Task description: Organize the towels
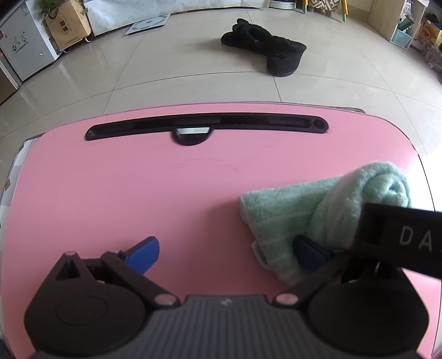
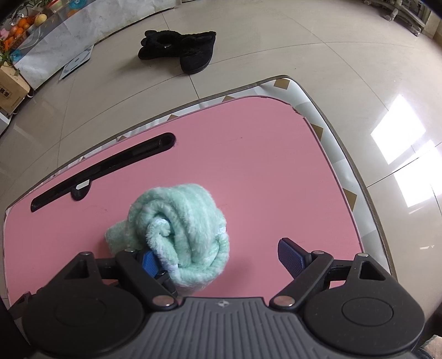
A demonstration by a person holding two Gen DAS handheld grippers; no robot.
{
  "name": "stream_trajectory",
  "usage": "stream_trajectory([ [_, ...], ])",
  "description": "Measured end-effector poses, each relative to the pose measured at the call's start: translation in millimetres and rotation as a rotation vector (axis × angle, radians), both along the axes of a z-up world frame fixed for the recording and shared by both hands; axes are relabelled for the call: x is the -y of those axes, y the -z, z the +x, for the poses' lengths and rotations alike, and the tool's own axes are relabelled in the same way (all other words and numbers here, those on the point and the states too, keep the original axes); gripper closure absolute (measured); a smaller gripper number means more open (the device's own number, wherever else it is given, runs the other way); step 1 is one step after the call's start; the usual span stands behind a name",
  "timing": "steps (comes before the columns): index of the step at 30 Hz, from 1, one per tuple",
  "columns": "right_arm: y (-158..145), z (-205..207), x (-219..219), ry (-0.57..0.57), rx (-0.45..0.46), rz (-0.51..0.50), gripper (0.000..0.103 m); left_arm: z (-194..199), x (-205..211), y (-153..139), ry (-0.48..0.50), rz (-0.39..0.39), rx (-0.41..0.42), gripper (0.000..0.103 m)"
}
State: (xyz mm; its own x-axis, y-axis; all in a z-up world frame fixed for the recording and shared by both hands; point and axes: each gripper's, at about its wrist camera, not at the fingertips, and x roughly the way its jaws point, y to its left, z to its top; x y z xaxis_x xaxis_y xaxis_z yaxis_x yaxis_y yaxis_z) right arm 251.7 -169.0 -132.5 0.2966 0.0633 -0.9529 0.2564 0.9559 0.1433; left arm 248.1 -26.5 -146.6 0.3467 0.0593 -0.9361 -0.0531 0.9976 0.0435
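A mint green towel, rolled into a loose bundle, lies on the pink tabletop. My left gripper is open wide just above the table. Its right blue pad touches the towel's near edge, and its left pad hangs over bare pink surface. The right gripper's black body covers the roll's near right side. In the right wrist view the towel shows its spiral end. My right gripper is open, with the roll resting against its left pad and apart from the right pad.
A long black slot runs along the table's far side. A patterned cloth border edges the tabletop on the right. On the tiled floor beyond lie black fuzzy slippers. A paper bag and a white cabinet stand far left.
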Motion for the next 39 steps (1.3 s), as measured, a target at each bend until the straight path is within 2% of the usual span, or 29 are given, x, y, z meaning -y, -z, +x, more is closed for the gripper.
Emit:
stream_trajectory([
  [39, 6.5, 5.2, -57.3, -0.132, -0.003, 0.017, 0.017, -10.4, -59.5, -2.4, -0.041, 0.011, -0.014, 0.000],
])
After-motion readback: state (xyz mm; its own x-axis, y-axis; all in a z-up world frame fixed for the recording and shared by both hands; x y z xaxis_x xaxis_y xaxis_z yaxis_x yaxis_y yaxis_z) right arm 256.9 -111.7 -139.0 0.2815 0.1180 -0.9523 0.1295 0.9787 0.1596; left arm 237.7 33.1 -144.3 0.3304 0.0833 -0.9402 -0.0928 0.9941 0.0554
